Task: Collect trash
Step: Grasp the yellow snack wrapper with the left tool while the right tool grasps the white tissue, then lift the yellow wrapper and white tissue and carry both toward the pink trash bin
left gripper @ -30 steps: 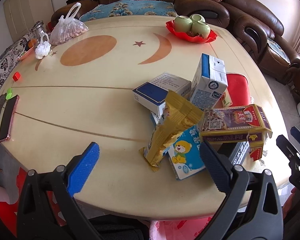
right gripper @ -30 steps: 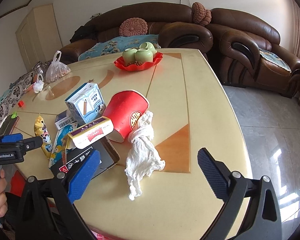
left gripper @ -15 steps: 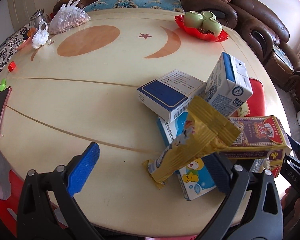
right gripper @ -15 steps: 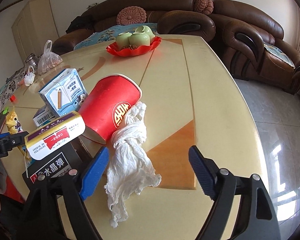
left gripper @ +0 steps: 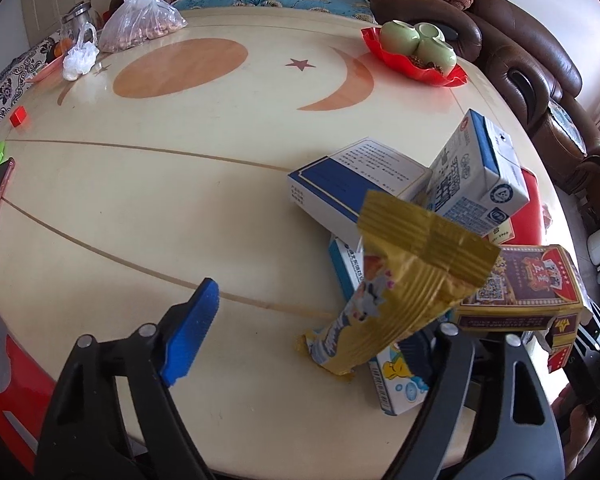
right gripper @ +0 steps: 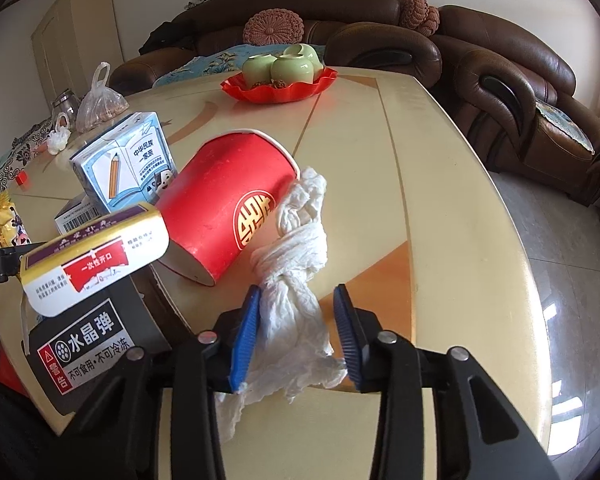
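Trash sits heaped at the near right corner of the table (left gripper: 148, 216): a twisted white tissue (right gripper: 296, 280), a red paper cup (right gripper: 228, 208) on its side, a milk carton (right gripper: 124, 168), a gold snack wrapper (left gripper: 400, 292) and several flat boxes. A second ago the right gripper (right gripper: 296, 332) hung back from the tissue with its jaws spread wide; now it has come forward and narrowed, so the blue pads (right gripper: 244, 332) bracket the lower part of the tissue. The left pad looks to be touching the paper, while the right pad seems just clear of it, so the pinch is likely not finished. The tissue lies against the cup's mouth, near the table's front edge.

The left gripper (left gripper: 312, 332) has also closed in on the pile. Its jaws are spread, one blue pad in plain view, the other hidden behind the gold wrapper, which leans up between them.

Both tools appear set for a first pickup, tissue first. Soft paper may slip or tear if squeezed only at its loose end.
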The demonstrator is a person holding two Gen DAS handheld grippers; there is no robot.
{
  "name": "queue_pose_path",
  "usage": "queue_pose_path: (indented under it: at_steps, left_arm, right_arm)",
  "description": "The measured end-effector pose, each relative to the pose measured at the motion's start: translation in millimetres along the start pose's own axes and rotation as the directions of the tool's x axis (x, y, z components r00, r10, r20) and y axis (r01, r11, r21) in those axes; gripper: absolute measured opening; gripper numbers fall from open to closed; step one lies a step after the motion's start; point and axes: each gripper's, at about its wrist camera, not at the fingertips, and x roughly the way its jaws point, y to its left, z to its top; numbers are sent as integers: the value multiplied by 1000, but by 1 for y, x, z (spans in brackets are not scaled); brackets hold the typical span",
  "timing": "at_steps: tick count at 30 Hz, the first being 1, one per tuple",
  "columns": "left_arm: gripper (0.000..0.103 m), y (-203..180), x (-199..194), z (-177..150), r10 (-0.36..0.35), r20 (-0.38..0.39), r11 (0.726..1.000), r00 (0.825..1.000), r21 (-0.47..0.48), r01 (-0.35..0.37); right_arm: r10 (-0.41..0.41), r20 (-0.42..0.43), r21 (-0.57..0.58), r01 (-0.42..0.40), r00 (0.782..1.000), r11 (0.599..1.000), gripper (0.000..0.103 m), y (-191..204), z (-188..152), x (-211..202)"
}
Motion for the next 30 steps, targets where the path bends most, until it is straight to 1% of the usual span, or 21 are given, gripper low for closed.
queue_pose_path:
  at_steps: [1,2,3,5,6,7,8,10,12,17,20,24,30]
  left_arm:
    - [77,0,1,0,-1,-2,1000,1000,-1,1]
    - [73,0,1,-1,-8,2,1000,1000,1,8]
    - [66,0,1,-1,-11,3,1000,1000,0,11]
    - [61,0,1,-1,-19,2,1000,1000,0,19]
    - [55,1,1,-1,-23,8,1000,1000,0,23]
    - [52,1,0,-1,-29,13,1000,1000,-1,29]
    - [47,1,0,-1,-39,17,999,999,1,39]
    - [41,1,-2,0,-44,28,999,999,-3,44]
    - [32,1,-3,0,-54,34,999,998,0,54]
    - [21,3,-3,0,-56,39,998,998,-3,56]
    - [18,5,-7,-1,-73,52,997,996,-7,73]
    - [18,4,-11,-2,-48,69,999,996,8,48]
    - [17,3,-20,-4,-39,93,999,995,16,38]
  right_arm:
    - [-3,1,2,3,1000,1000,26,-1,0,0]
    - [-7,1,3,7,1000,1000,23,-2,0,-1]
    - [-15,2,6,15,1000,1000,19,-3,0,-1]
    - [-16,2,10,16,1000,1000,17,-4,0,-1]
    - [-21,2,9,21,1000,1000,16,-4,0,-2]
    - [-25,3,7,25,1000,1000,15,-3,0,-2]
    - [-28,3,5,28,1000,1000,15,-3,0,-2]
    - [-34,4,5,34,999,999,14,-3,-1,-2]
    - [-37,5,7,37,999,999,13,-4,-1,-3]
    - [-49,14,32,49,999,998,12,-9,-2,-6]
    - [-61,16,35,61,998,998,11,-12,-2,-8]
    - [-69,20,33,68,997,997,11,-13,-1,-12]
    - [-74,35,39,73,997,997,11,-13,-1,-22]
